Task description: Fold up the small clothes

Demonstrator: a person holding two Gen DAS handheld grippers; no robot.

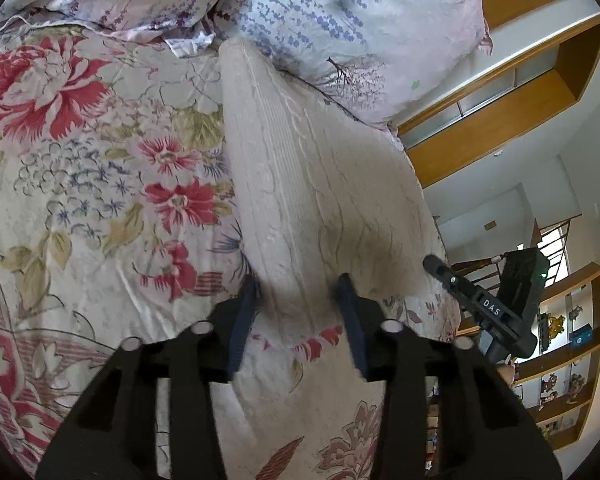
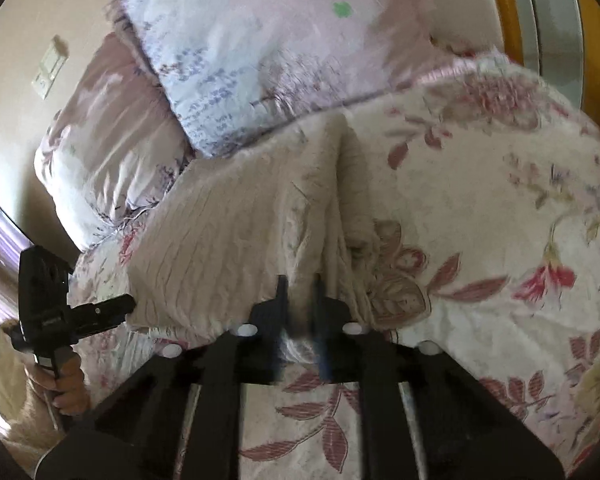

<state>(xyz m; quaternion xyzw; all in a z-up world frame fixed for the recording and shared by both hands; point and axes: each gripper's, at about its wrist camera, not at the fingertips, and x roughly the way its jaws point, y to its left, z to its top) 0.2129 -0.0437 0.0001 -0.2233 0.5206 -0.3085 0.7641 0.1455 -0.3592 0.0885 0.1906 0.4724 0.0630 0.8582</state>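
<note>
Left wrist view, left to right: floral bedspread (image 1: 80, 168) fills the left side, red and pink blooms on cream. Centre: cream cable-knit garment (image 1: 300, 168) lies on the bed, folded to a long narrow shape running from the pillows down toward me. Near end of it sits between the blue pads (image 1: 242, 328) of my left hand-held gripper (image 1: 298, 320). Jaws are wide apart, pads not pressing the knit, so nothing held there. Top centre to right: two lavender-print pillows (image 1: 360, 20), with the garment's far end touching the lower one. Far right: wooden shelving (image 1: 500, 136) and wall, then the right hand-held gripper's body seen side-on, tip near the garment's right edge.

Right wrist view, left to right: the left unit shows at far left, held in a hand (image 2: 66, 380). Next, the same garment (image 2: 228, 240), broad ribbed panel left of centre with a raised ridge of knit running down the middle. My right hand-held gripper (image 2: 300, 312) has its fingers nearly together with a fold of that knit pinched between them at the near edge. Frame is motion-blurred, but the cloth clearly bunches into the gap. Bedspread (image 2: 500, 220) takes the right side, pillows (image 2: 260, 60) across the top.
</note>
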